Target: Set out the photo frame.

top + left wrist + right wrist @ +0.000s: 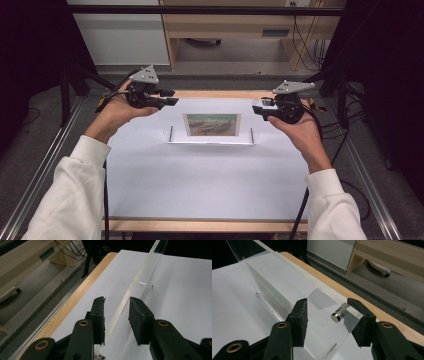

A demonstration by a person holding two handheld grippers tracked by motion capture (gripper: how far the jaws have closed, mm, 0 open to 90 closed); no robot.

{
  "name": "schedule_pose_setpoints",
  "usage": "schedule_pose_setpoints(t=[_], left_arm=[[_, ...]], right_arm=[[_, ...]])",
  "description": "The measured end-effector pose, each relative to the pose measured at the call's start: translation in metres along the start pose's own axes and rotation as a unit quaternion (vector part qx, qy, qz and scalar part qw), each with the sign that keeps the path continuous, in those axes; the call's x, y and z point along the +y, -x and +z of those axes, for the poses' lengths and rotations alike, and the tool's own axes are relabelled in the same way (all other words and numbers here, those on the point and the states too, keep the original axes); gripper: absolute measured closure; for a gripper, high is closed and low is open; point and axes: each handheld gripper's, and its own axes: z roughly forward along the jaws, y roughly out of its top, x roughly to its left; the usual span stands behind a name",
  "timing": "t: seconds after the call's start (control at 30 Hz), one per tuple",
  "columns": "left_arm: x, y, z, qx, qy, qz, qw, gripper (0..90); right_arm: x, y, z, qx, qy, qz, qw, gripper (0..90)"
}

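Left tongs (169, 97) open wide at the left end of the clear picture frame (211, 125), its thin edge between the jaws, nothing squeezed. Frame standing upright on the white tabletop (200, 185), near the far edge. Right tongs (259, 110) open wide around the right end, beside a shiny silver peg (336, 317).

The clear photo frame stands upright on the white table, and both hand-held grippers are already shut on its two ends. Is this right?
Not quite. The frame stands upright, but both gripper views show the jaws open around its ends.
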Motion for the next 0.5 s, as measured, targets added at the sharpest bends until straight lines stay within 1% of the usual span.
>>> schedule_pose_setpoints(t=[0.17, 0.43, 0.5], left_arm=[[0.0011, -0.0037, 0.0018, -0.001, -0.002, -0.001, 1.0, 65.2], [0.0021, -0.0038, 0.0039, 0.011, -0.004, -0.004, 0.9999, 63.9], [0.0024, -0.0036, 0.0048, 0.015, -0.004, -0.006, 0.9999, 63.3]], right_arm=[[0.0013, 0.0023, 0.0021, 0.0, 0.0, 0.002, 1.0, 52.5], [0.0016, 0.0033, 0.0048, -0.005, 0.004, 0.01, 0.9999, 51.4], [0.0017, 0.0038, 0.0054, -0.006, 0.005, 0.009, 0.9999, 51.4]])
